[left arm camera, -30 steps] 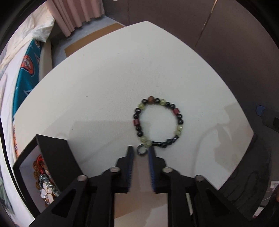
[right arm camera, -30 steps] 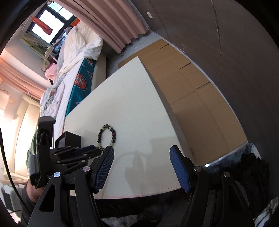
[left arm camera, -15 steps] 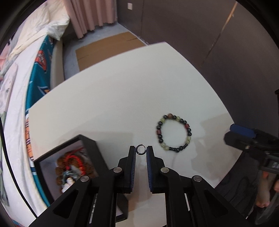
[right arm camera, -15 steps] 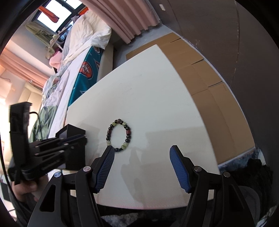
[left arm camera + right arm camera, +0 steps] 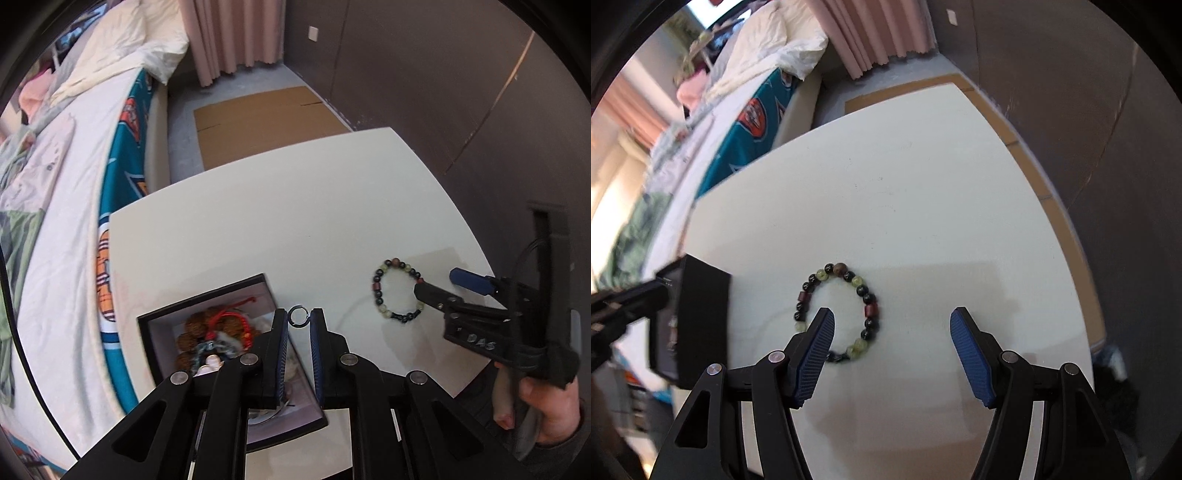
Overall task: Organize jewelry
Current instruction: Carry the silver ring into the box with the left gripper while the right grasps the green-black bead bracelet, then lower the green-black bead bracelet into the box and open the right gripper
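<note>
Left gripper (image 5: 298,318) pointing steeply down, its 2 jaws pinched on a small metal ring (image 5: 297,316) held at the fingertips, above the right wall of the black jewelry box (image 5: 207,300). The box sits near the left edge of the white table (image 5: 280,206), toward the near left corner, and contains a heap of beads with a red cord (image 5: 229,322).

Right gripper (image 5: 892,325), also angled steeply down, with its 2 blue pads (image 5: 971,358) spread well apart and grasping nothing. Seen from the left wrist, a hand (image 5: 546,402) grips its handle beyond the table's right edge.

Beaded bracelet (image 5: 836,312), of dark, pale green and red beads, lying flat in a loop on the table toward the near right corner, well apart from the box. In the right wrist view the left pad overlaps the lower left of the loop; whether it touches the beads cannot be told. The right pad stands clear of the loop.
</note>
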Action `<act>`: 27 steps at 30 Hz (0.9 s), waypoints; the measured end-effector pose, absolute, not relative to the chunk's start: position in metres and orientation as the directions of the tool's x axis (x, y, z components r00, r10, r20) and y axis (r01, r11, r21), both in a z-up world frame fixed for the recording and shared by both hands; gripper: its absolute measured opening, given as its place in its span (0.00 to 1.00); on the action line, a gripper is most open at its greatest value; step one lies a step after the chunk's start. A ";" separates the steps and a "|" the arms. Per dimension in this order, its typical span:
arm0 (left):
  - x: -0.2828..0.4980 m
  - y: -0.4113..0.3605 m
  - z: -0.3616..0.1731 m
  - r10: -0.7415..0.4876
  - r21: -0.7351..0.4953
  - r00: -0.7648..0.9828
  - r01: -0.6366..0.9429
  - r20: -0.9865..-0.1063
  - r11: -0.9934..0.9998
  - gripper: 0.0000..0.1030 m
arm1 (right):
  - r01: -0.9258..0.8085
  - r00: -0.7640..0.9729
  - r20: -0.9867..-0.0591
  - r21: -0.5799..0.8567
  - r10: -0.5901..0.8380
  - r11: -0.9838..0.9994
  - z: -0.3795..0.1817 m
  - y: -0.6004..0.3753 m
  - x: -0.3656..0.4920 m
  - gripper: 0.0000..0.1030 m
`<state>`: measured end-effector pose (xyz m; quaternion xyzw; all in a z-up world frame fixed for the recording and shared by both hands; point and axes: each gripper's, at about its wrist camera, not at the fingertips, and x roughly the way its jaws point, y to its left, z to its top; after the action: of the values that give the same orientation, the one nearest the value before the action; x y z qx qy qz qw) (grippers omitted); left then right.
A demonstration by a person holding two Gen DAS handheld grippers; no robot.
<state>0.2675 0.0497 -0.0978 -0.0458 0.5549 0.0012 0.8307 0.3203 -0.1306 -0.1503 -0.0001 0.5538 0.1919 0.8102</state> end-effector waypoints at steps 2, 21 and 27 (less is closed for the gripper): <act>0.264 0.053 -0.096 -0.046 -0.075 0.389 -0.061 -0.920 0.995 0.12 | -0.322 0.331 -0.902 0.167 0.276 0.932 -0.149 -0.125 0.318 0.63; 0.229 0.093 -0.059 -0.069 -0.147 0.468 -0.133 -0.881 0.980 0.12 | -0.381 0.333 -0.840 0.295 0.428 0.876 -0.106 -0.139 0.301 0.09; 0.224 0.103 -0.064 -0.093 -0.180 0.465 -0.147 -0.880 0.973 0.12 | -0.412 0.344 -0.792 0.355 0.504 0.839 -0.074 -0.130 0.297 0.09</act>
<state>0.2239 0.1027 -0.0635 -0.1158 0.5169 0.0159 0.8481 0.2970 -0.1301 -0.0735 0.0461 0.4995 0.2799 0.8186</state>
